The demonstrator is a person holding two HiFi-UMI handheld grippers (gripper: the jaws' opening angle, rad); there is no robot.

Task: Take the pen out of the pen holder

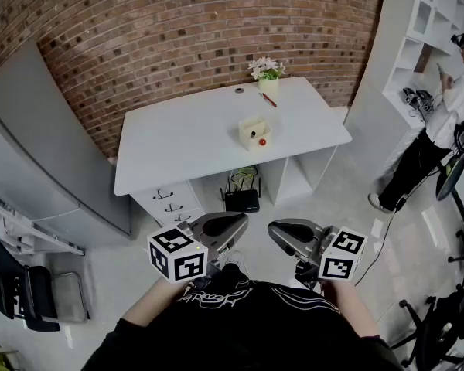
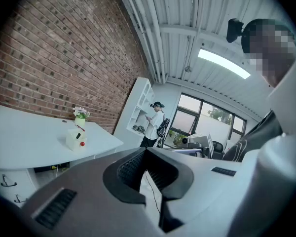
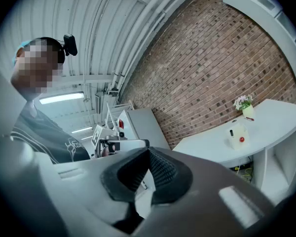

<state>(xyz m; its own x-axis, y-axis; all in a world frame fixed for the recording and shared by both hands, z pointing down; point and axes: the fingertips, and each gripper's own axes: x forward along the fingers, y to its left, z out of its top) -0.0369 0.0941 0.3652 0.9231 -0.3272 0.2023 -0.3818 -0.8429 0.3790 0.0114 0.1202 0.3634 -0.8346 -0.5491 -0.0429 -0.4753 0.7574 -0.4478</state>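
A cream pen holder (image 1: pixel 254 132) stands near the front of the white desk (image 1: pixel 178 141), with a dark pen (image 1: pixel 252 134) upright in it and a red ball (image 1: pixel 262 141) at its front. It also shows small in the left gripper view as the pen holder (image 2: pixel 75 138) and in the right gripper view as the pen holder (image 3: pixel 236 135). My left gripper (image 1: pixel 238 222) and right gripper (image 1: pixel 274 231) are held close to my body, well short of the desk, tips facing each other. Both the left gripper (image 2: pixel 145 151) and the right gripper (image 3: pixel 149 149) are shut, with nothing between their jaws.
A flower pot (image 1: pixel 267 74) and a loose red pen (image 1: pixel 267 99) sit at the desk's far edge against the brick wall. Drawers (image 1: pixel 170 203) and a black router (image 1: pixel 241 199) are under the desk. A person (image 1: pixel 441 130) stands by white shelves (image 1: pixel 425 22) at right; a grey cabinet (image 1: pixel 54 153) stands left.
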